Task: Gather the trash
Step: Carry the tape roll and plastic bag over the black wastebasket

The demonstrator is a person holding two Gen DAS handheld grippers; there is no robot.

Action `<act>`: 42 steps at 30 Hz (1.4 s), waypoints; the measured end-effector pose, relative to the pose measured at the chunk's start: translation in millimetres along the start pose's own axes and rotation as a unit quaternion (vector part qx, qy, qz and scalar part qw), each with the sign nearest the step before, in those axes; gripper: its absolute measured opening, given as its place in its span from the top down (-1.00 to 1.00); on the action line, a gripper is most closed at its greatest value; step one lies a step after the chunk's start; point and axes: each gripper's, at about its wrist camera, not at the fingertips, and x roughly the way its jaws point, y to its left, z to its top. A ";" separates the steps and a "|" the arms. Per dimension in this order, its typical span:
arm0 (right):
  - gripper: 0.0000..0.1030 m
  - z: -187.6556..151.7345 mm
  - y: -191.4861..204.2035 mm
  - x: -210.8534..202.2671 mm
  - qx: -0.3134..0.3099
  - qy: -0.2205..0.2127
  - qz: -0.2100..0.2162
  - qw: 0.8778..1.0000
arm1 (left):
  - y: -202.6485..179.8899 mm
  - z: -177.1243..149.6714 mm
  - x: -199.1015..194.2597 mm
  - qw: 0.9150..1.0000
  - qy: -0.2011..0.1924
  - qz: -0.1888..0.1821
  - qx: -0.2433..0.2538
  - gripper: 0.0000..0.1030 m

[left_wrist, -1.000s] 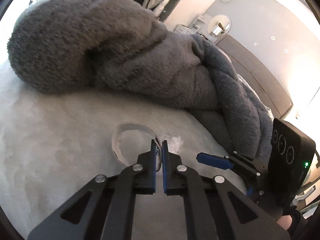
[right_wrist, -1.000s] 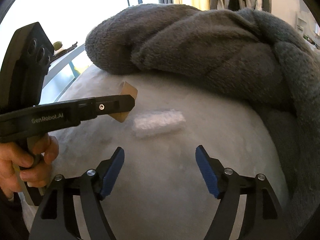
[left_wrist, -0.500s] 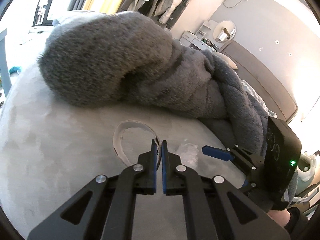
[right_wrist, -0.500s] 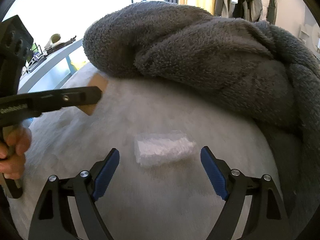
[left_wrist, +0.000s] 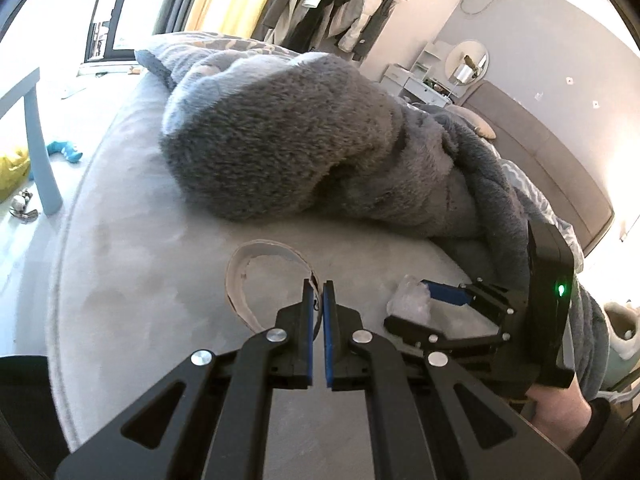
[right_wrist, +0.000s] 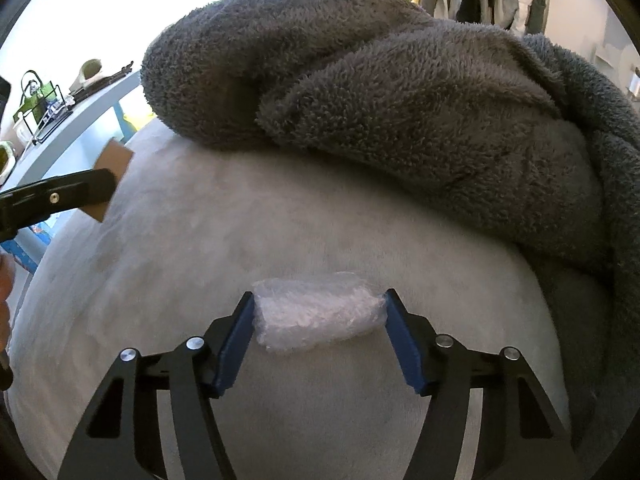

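My left gripper [left_wrist: 316, 294] is shut on a loop of brown cardboard strip [left_wrist: 240, 276], held just above the pale bed cover [left_wrist: 140, 300]. In the right wrist view this gripper [right_wrist: 106, 188] enters from the left with the cardboard [right_wrist: 116, 158] sticking out past its tip. A small wad of clear bubble wrap [right_wrist: 316, 316] lies on the bed cover [right_wrist: 240, 220]. My right gripper [right_wrist: 319, 298] straddles it with its jaws closing, and the blue pads [right_wrist: 240, 336] touch both ends. The left wrist view shows the same wad [left_wrist: 410, 302] in the right gripper [left_wrist: 424, 310].
A bulky grey fleece blanket [right_wrist: 380, 92] is heaped across the bed just beyond the wad [left_wrist: 300, 148]. A light blue table leg [left_wrist: 40, 152] and small toys [left_wrist: 64, 150] stand on the floor at left. A white bin [left_wrist: 620, 328] sits at right.
The right gripper came forward over the bubble wrap and narrowed its jaws onto the wad's ends. The left gripper drew back and up with the cardboard loop, still shut.
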 end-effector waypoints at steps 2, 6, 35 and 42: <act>-0.23 7.6 8.1 1.0 0.010 -0.003 -0.003 1.000 | 1.0 -0.9 -5.6 1.000 0.001 0.008 0.008 0.91; -0.23 14.7 8.7 -7.5 0.031 -0.012 0.000 0.999 | 5.4 -2.7 -17.4 1.000 -0.001 0.023 0.017 0.90; -0.23 -3.6 115.4 -64.3 0.057 -0.050 0.041 0.996 | 33.2 -48.2 -106.2 0.996 0.020 0.086 0.033 0.90; -0.23 -4.8 145.6 -68.9 0.050 -0.057 0.054 0.996 | 44.3 -59.0 -124.8 0.995 0.022 0.094 0.028 0.90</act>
